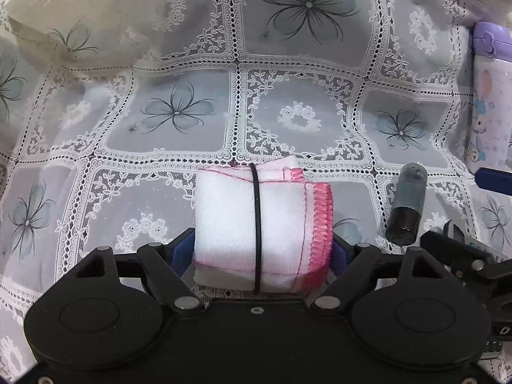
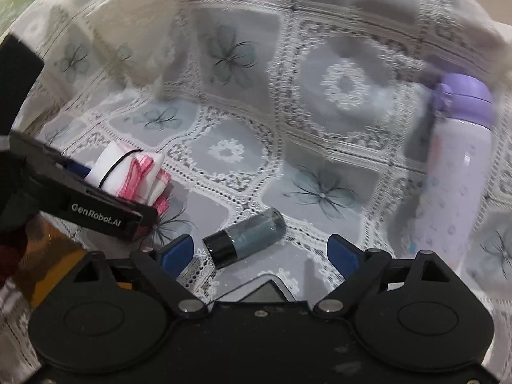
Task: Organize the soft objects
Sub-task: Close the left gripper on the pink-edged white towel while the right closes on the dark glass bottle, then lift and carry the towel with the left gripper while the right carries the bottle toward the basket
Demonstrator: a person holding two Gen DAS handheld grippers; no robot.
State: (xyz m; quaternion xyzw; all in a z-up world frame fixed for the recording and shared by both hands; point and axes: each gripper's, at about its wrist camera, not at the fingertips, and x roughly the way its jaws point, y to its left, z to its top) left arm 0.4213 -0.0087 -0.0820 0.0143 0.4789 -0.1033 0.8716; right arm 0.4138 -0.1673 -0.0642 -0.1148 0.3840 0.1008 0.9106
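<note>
A rolled white towel with pink stitched edges (image 1: pixel 230 220) is bound by a black elastic band (image 1: pixel 256 224). It sits between the blue pads of my left gripper (image 1: pixel 260 249), which press on both its sides. The right wrist view shows the same towel (image 2: pixel 128 172) at the left, inside the left gripper's black fingers (image 2: pixel 105 211). My right gripper (image 2: pixel 260 252) stands open low over the tablecloth. A small dark bottle with a black cap (image 2: pixel 246 236) lies on its side between its fingers, touching neither pad.
A lace tablecloth with flower prints (image 1: pixel 288 118) covers the surface and bunches up at the back left (image 1: pixel 80 32). A purple-capped drinking bottle (image 2: pixel 454 172) stands at the right. A flat device with a screen (image 2: pixel 265 288) lies under my right gripper.
</note>
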